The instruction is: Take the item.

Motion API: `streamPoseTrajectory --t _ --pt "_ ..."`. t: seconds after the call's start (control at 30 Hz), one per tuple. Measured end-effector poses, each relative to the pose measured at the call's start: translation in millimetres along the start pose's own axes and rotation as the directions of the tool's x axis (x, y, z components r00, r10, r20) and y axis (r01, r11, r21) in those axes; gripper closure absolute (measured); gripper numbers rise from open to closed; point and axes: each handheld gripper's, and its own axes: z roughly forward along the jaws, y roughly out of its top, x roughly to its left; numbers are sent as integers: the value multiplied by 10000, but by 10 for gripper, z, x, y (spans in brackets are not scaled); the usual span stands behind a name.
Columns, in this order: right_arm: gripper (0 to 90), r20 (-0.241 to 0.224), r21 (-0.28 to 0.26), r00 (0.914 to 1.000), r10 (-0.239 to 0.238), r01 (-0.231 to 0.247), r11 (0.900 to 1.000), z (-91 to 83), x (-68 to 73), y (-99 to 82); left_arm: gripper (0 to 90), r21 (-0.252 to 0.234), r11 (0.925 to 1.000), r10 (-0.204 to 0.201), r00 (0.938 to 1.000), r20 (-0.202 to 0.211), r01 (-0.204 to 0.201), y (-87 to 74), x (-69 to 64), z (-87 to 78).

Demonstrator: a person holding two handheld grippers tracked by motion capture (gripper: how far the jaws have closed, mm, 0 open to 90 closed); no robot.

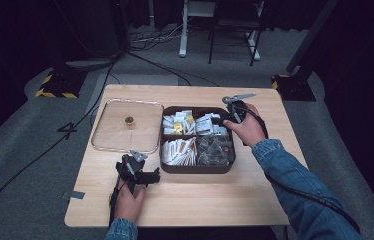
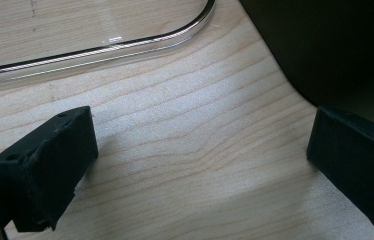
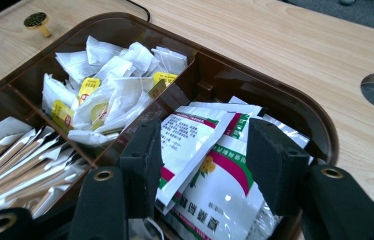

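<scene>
Pale wooden table (image 1: 200,195): your right gripper (image 3: 202,150), jaws apart, straddles light, slippery white-green-pink foil sachets (image 3: 210,185); pinch one's flat edge. Left gripper (image 2: 195,165) idles open.

A light wooden table (image 1: 200,200) is carrying 2 things: a clear lid (image 1: 120,132) with a brass knob lying toward 10 o'clock, and a brown compartment box (image 1: 195,167) sitting beside it at centre.

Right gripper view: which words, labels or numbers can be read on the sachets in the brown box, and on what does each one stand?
No text is legible enough to quote.
White sachets with green and pink print: rows of small characters, too blurred to read.
Yellow tags on the white tea bags: print too small to read.
Slim paper sticks: no readable print.
</scene>
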Motion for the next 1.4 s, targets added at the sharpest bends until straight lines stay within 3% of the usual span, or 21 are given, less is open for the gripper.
streamPoseTrajectory --t 0.13,0.23,0.43,0.63,1.0,1.4 --pt "488 -70 17 9998 161 -161 9999 91 -25 20 2 0 10000 0 10000 0 0 0 0 0" --pt "478 -404 -99 9970 662 -666 9977 133 -57 31 2 4 10000 5 10000 -8 -5 0 0 0" --pt "491 -173 109 9962 853 -851 9963 203 -101 34 2 0 10000 -11 10000 10 11 1 -1 1" --pt "528 -166 318 9964 827 -821 9961 251 -87 28 2 -5 10000 -9 10000 20 9 2 -1 2" --pt "593 -244 1247 9948 986 -949 9877 365 -12 -30 2 -3 10000 -26 10000 30 26 1 -3 2" --pt "594 -720 876 9933 909 -845 9926 356 145 74 2 3 10000 -25 10000 25 25 2 -3 2"
